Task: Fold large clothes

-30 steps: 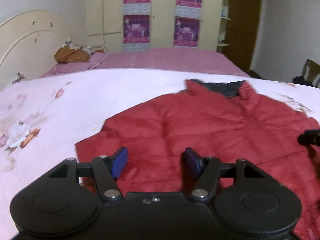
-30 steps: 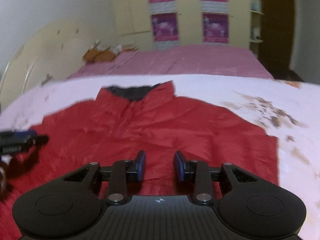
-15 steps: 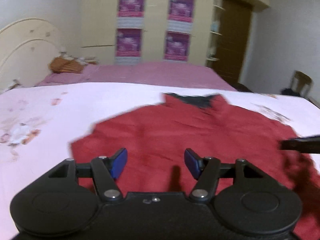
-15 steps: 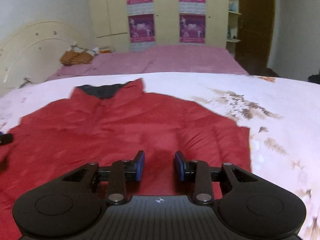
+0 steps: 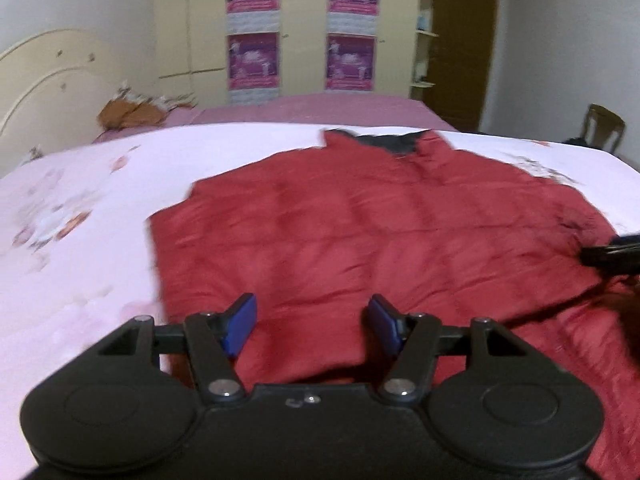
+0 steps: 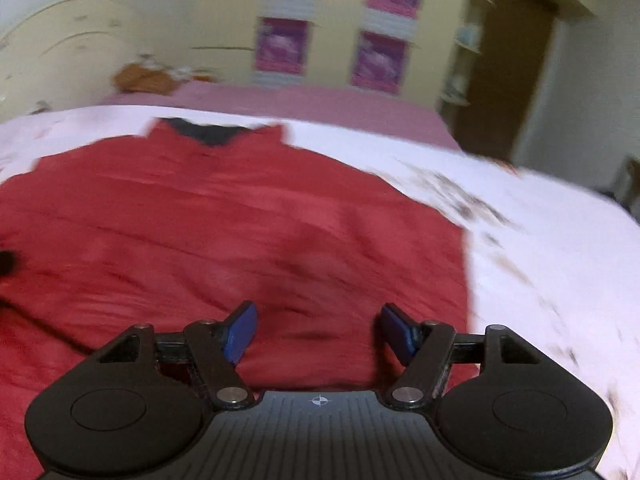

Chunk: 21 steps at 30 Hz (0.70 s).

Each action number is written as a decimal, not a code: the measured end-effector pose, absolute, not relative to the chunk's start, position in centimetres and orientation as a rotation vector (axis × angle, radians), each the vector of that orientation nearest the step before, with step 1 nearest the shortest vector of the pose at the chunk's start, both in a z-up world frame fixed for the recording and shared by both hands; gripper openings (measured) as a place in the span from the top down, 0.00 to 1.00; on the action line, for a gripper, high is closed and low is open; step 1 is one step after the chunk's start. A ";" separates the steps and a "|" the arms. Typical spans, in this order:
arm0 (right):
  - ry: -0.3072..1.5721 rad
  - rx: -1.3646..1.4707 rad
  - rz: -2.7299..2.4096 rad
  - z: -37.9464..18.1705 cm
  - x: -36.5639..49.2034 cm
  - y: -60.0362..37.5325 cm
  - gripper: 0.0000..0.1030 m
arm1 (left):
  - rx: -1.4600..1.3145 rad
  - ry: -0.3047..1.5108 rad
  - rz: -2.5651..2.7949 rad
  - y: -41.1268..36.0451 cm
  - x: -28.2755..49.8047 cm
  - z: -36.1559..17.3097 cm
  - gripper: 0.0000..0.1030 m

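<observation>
**Red jacket spread flat, both grippers spread wide above it**

Red padded jacket laid out flat on the pale pink floral quilt, dark collar lining at the far end, hem toward the cameras. Quilted stitching and soft creases across the fabric. Near the hem, one red layer overlapping another in the left wrist view, edge running diagonally down toward the left gripper.

Left gripper above the jacket's lower left part, blue pads well apart, jaws released, nothing between them. Jacket's left edge just beside the left pad, quilt beyond it.

Right gripper above the jacket's lower right part, jaws likewise spread wide and gripping nothing, blue pads visible on each finger. Jacket's right edge close to the right finger, floral quilt beyond. Right wrist view heavily blurred. Seen also from the left wrist camera as a dark blurred shape at the right border, over the jacket's right side; whether touching the fabric cannot be told.

Behind the quilt: darker pink bedspread, cream headboard at left, orange-brown bundle near it, cream wardrobe with four purple posters, brown door and wooden chair at right.
</observation>
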State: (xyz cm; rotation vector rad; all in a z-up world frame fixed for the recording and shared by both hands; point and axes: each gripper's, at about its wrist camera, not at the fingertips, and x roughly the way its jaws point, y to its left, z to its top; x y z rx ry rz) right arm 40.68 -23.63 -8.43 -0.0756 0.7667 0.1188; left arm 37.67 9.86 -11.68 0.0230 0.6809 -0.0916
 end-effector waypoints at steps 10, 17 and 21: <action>0.792 0.035 0.148 -8.0 39.9 -24.3 0.75 | 0.007 0.683 -0.079 11.2 36.9 -11.4 0.43; 0.766 0.003 0.109 -8.6 40.7 -23.8 0.76 | -0.003 0.685 -0.094 11.2 37.1 -11.7 0.42; 0.753 -0.033 0.088 -8.4 40.4 -23.4 0.75 | 0.007 0.679 -0.106 11.3 36.8 -11.2 0.43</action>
